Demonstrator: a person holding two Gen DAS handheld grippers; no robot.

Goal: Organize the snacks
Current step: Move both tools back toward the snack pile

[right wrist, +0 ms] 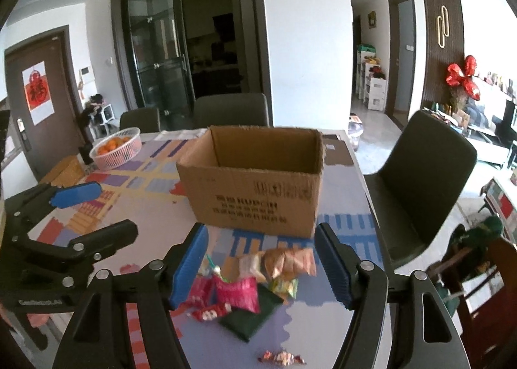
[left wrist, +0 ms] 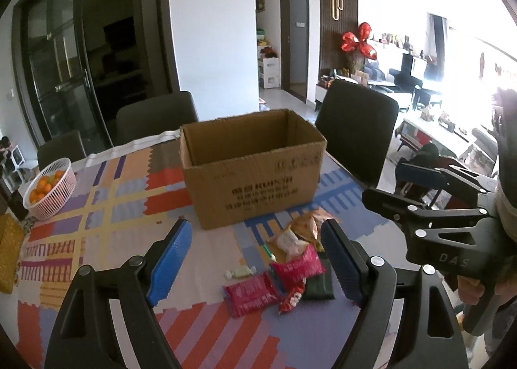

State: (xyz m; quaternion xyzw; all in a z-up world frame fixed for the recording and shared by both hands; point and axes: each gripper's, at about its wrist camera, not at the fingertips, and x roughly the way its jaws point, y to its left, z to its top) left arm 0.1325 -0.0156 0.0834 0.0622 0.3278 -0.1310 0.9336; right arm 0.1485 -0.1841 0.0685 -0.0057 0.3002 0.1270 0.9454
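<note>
box print (right wrist: 248, 207) blurred, perhaps unreadable, snacks (right wrist: 245, 291) smeared

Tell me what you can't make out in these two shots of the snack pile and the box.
- Cardboard box floor: both wrist views, hidden by its near wall, so whether anything lies inside is unknown.
- Print on the box: both views, too small and blurred to read.
- Dark green packet: left wrist view, partly hidden under the pink packets.
- Snack labels: right wrist view, blurred.

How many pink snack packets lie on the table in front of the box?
2. One pink packet lies flat at the near left of the pile; the other pink packet lies partly on the dark green packet. More may be hidden underneath.
</note>
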